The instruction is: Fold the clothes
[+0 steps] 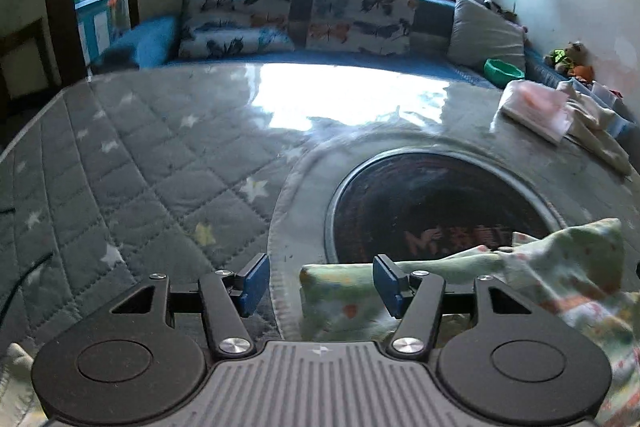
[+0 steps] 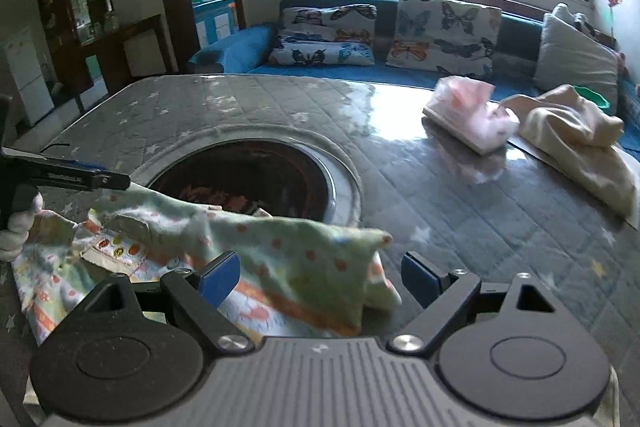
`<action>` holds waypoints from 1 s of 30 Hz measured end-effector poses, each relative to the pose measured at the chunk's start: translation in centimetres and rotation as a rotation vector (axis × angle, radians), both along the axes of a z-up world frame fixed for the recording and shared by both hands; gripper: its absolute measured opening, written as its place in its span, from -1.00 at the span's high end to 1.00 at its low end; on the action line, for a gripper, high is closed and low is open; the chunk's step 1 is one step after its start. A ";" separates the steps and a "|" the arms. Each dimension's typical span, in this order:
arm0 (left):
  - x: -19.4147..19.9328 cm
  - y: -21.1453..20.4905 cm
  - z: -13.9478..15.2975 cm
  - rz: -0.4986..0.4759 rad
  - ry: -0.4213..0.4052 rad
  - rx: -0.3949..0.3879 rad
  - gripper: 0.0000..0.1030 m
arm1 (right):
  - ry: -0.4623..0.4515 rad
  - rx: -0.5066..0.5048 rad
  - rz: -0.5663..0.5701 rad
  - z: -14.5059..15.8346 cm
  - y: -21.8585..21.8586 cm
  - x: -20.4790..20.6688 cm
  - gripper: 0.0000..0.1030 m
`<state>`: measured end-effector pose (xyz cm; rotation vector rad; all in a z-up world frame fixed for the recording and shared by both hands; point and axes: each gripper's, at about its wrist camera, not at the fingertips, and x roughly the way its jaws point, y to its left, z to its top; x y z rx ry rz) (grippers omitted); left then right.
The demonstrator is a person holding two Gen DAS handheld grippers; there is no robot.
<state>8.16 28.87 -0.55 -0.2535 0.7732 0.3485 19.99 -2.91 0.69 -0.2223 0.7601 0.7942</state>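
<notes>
The garment [image 2: 248, 247] nearest us is pale green, dotted orange and red, with an orange band; the table cover [image 1: 160, 155] is grey, quilted in diamonds, scattered with white stars. Far right lie a pink folded piece [image 2: 472, 115] and a cream cloth [image 2: 580, 135]; the cushions [image 2: 444, 31] behind carry butterflies on white.

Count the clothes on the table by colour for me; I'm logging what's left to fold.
Green patterned garment, between the open grippers: 1
Pink folded garment: 1
Cream garment: 1
Total: 3
</notes>
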 end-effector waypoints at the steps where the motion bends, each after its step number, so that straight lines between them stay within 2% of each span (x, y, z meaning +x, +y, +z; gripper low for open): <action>1: 0.2 0.3 -0.3 0.004 0.007 -0.015 -0.17 | 0.003 -0.001 0.003 -0.1 0.4 0.3 -0.74; 3: 0.4 0.6 -0.8 -0.002 0.009 -0.054 -0.10 | 0.008 -0.003 0.009 -0.3 1.2 1.0 -0.73; 4: 0.5 0.7 -1.0 -0.010 0.007 -0.072 0.00 | 0.011 -0.004 0.012 -0.4 1.6 1.3 -0.71; 5: 0.6 0.7 -1.1 -0.025 0.004 -0.090 0.21 | 0.014 -0.005 0.015 -0.5 2.0 1.6 -0.69; 7: 0.5 0.4 -1.1 -0.045 -0.002 -0.089 0.38 | 0.019 -0.007 0.021 -0.7 2.8 2.2 -0.60; 8: 0.4 0.2 -1.0 -0.056 -0.006 -0.090 0.58 | 0.024 -0.013 0.021 -1.0 2.9 2.4 -0.58; 9: 0.3 0.2 -0.9 -0.068 -0.019 -0.106 0.67 | 0.028 -0.019 0.022 -1.2 3.1 2.6 -0.53; 11: -0.3 0.1 -0.3 -0.098 -0.054 -0.122 0.72 | 0.036 -0.031 0.022 -1.7 3.4 3.0 -0.36; 13: -1.0 -0.3 0.3 -0.125 -0.090 -0.115 0.73 | 0.044 -0.043 0.023 -2.1 3.7 3.5 -0.05; 15: -1.8 -0.6 0.9 -0.154 -0.130 -0.122 0.74 | 0.041 -0.050 0.030 -2.3 3.7 3.5 0.07; 18: -3.1 -1.5 2.1 -0.226 -0.198 -0.116 0.75 | 0.021 -0.051 0.047 -1.8 3.6 3.3 0.04; 19: -3.5 -1.9 2.5 -0.260 -0.218 -0.111 0.75 | 0.014 -0.051 0.054 -1.6 3.6 3.3 -0.15; 20: -4.0 -2.6 2.8 -0.300 -0.234 -0.095 0.75 | 0.008 -0.047 0.062 -1.4 3.7 3.1 -0.22; 22: -5.0 -4.0 3.1 -0.377 -0.253 -0.059 0.75 | -0.006 -0.041 0.077 -1.0 4.1 2.9 -0.23; 25: -6.5 -6.6 2.7 -0.490 -0.238 -0.007 0.75 | -0.027 -0.031 0.100 -0.4 4.7 2.6 -0.22; 28: -7.6 -9.1 1.5 -0.587 -0.189 0.042 0.74 | -0.046 -0.022 0.122 0.1 5.3 2.2 -0.22; 30: -8.2 -10.0 1.2 -0.616 -0.179 0.060 0.74 | -0.040 -0.034 0.133 -0.2 5.8 2.0 -0.22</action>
